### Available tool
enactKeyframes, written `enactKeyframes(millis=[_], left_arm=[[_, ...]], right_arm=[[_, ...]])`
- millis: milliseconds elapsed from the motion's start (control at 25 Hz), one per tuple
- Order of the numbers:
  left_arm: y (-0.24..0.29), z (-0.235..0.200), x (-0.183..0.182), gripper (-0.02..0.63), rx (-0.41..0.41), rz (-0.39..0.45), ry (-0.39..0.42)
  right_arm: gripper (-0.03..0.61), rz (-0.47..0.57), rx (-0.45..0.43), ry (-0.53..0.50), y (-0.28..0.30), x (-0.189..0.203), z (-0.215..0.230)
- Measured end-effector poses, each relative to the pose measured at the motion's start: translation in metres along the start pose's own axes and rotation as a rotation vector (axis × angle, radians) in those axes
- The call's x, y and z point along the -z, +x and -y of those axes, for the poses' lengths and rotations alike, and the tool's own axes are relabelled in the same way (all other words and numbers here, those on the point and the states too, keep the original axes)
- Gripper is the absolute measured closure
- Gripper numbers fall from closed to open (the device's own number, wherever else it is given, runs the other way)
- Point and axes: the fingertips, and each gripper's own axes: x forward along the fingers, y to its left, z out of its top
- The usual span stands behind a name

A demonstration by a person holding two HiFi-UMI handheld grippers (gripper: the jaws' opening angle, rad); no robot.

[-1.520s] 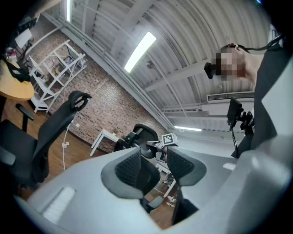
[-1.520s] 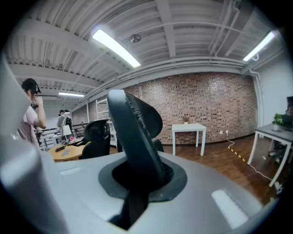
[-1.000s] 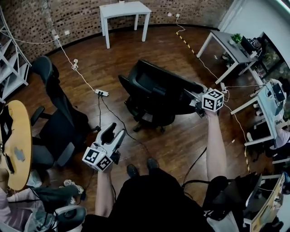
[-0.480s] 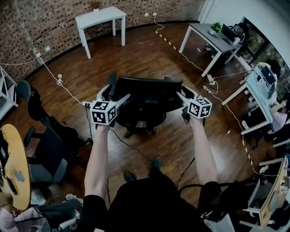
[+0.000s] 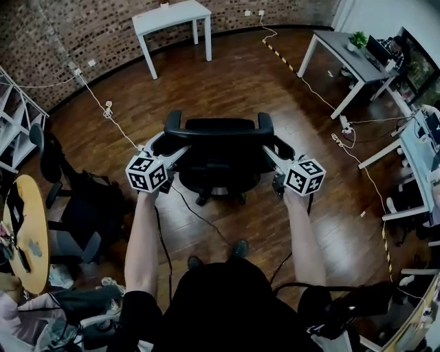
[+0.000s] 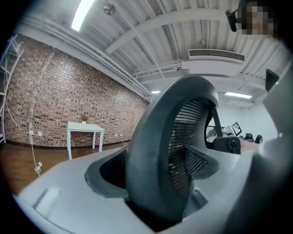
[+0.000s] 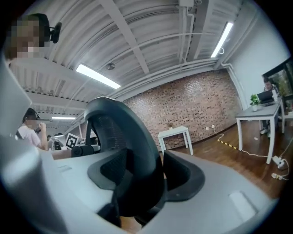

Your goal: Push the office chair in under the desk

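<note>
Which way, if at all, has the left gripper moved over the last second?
Yes. The left gripper went forward, toward the white table, from near the shoes up to the office chair; its jaws have just been closing around the backrest's edge.

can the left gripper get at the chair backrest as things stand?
Looks like yes. The left gripper is at the backrest: the backrest's left rim stands between the jaws, which have just been closing, and nothing blocks the way. Whether the pads press on it yet, I can't tell.
</note>
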Motion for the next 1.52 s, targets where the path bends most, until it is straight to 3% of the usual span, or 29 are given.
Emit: enactKeyframes(millis=[120,360,640,1000,1240,1520], left_arm=[[0.036,0.005,-0.003,0.106,-0.039,-0.010,-0.012],[0.099,-0.035,-0.021,0.114,-0.092,-0.034,-0.052],[0.142,-0.075,-0.029,0.120,-0.125,-0.022,-0.051],[0.160,-0.192,-0.025,0.141,-0.108,0.001,-0.066],[0.192,-0.242,-0.039,0.156,-0.103,0.019,-0.071],[0.267,-0.231,-0.068,0.178,-0.128,0.004,-0.074]], right_arm=[[0.334,-0.007,-0.050,0.012,0.008,-0.017,0.043],[0.336,-0.032,-0.121,0.013,0.069,-0.048,0.104],[0.334,-0.047,-0.137,0.015,0.124,-0.059,0.149],[0.333,-0.036,-0.140,0.050,0.245,-0.028,0.180],[0.331,-0.071,-0.146,0.046,0.305,-0.043,0.210],[0.331,-0.050,-0.175,0.060,0.317,-0.091,0.282]])
